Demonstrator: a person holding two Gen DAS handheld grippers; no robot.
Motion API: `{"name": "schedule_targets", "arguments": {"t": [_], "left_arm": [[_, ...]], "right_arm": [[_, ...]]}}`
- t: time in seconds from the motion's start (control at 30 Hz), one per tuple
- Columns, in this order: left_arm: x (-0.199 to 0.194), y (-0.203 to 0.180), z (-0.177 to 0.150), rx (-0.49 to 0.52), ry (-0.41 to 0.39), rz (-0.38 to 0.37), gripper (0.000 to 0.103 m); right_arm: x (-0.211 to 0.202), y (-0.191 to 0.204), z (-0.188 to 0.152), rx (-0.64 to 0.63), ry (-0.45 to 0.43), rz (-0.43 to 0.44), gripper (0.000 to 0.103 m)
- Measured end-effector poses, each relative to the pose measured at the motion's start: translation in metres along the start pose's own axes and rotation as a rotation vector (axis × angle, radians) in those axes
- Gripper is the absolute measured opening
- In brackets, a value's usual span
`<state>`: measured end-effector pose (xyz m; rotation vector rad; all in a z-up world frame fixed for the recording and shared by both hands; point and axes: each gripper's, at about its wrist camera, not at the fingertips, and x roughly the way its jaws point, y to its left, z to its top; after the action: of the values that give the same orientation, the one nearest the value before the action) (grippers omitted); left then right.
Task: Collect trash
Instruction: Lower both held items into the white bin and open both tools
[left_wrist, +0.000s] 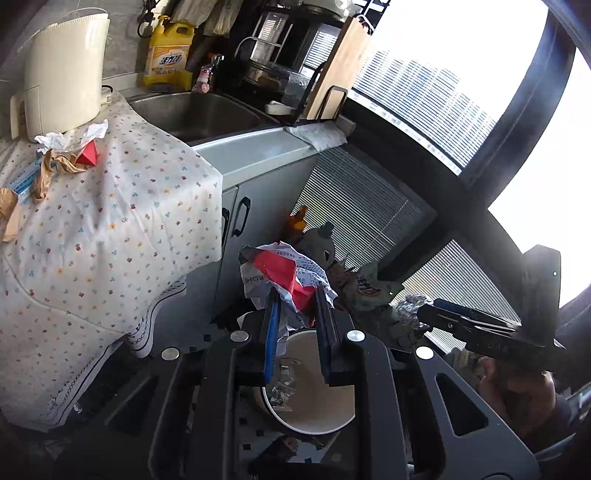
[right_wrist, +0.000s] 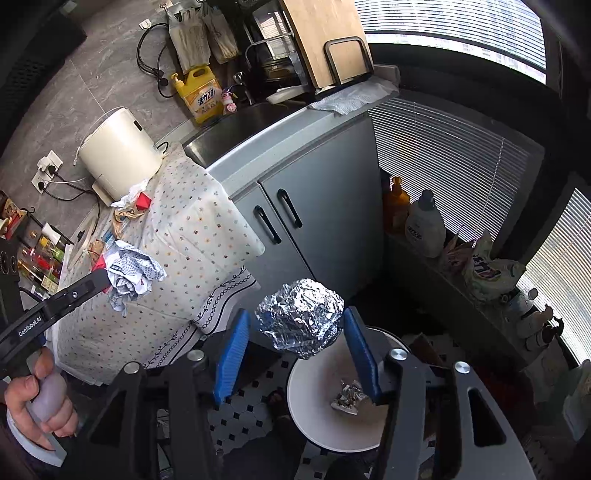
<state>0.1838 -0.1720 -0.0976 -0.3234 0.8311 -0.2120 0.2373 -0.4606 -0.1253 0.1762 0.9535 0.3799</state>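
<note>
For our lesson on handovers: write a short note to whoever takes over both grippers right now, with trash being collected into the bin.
Left gripper: shut on a crumpled paper wad, above the bin.
Right gripper: open; a foil ball sits between its fingers over the bin, with a gap showing on the left side.
Done: one foil scrap already lies in the bin.
Left: get the ball and wad into the bin, then fetch the paper scraps still on the flowered cloth beside the sink.
</note>
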Motion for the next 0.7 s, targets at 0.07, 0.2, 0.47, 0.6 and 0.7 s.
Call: {"name": "schedule_targets", "arguments": {"t": [0.07, 0.2, 0.47, 0.6, 0.7], "left_arm": [[0.009, -0.010, -0.012, -0.004, 0.020, -0.014, 0.018], [0.029, -0.029, -0.034, -0.020, 0.067, -0.041, 0.018], [0.062, -0.060, -0.060, -0.002, 0.147, -0.090, 0.019], [0.077, -0.072, -0.068, 0.012, 0.195, -0.118, 0.019], [0.086, -0.081, -0.071, 0.017, 0.218, -0.157, 0.025]], "right_arm": [[-0.007, -0.011, -0.009, 0.005, -0.005, -0.018, 0.080], [-0.017, -0.039, -0.022, 0.029, 0.012, -0.051, 0.080], [-0.038, -0.085, -0.039, 0.100, -0.004, -0.113, 0.080], [-0.046, -0.097, -0.046, 0.119, -0.010, -0.129, 0.081], [-0.049, -0.103, -0.050, 0.132, -0.011, -0.140, 0.081]]}}
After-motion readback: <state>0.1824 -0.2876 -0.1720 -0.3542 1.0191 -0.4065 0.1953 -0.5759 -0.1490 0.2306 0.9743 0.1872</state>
